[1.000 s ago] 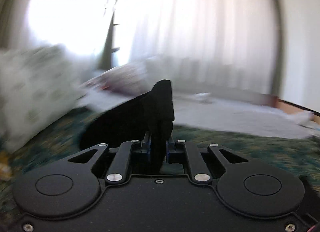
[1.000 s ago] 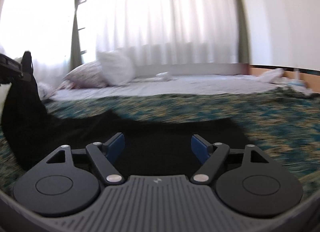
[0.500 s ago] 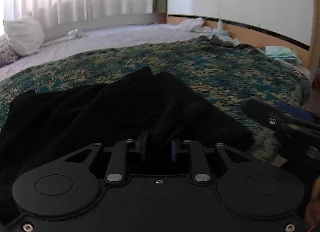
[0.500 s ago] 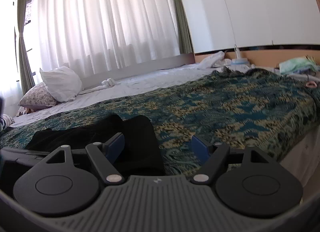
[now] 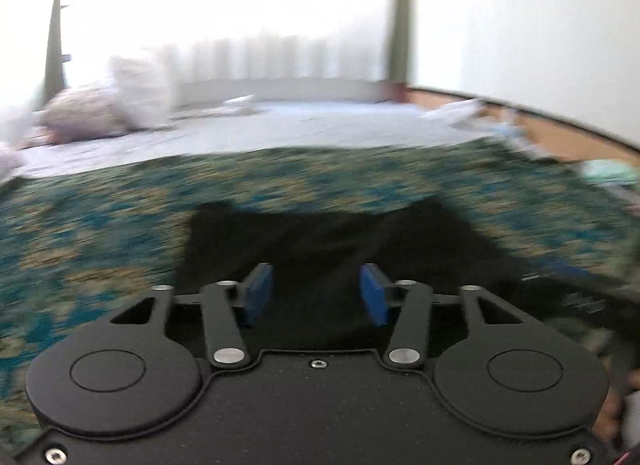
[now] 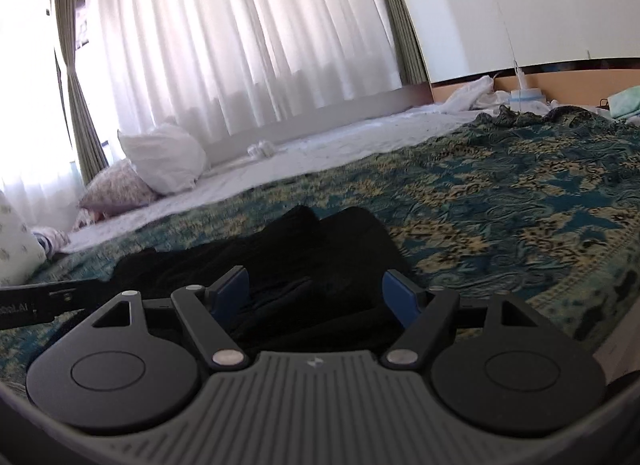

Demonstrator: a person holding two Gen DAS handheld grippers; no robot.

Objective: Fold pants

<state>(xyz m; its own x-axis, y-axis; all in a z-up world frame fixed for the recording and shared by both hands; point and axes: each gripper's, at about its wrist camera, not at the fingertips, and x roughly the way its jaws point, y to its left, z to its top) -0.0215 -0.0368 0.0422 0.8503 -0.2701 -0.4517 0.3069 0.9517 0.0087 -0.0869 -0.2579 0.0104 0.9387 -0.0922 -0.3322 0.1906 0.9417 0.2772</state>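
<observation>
black pants (image 6: pixel 320 265) on patterned bedspread (image 6: pixel 500 201), partly folded

My left gripper (image 5: pixel 316 293) sits low in the centre of its frame, angled slightly down, blue pads apart and closing with nothing pinched between them. My right gripper (image 6: pixel 314 297) is low-centre in its frame too, jaws spread wide and empty. A hand (image 5: pixel 612 413) shows at the lower right edge of the left view.

left tongs (image 5: pixel 316 295): black, blue pads | right tongs (image 6: pixel 316 297): ribbed grey (blue pads)
</observation>
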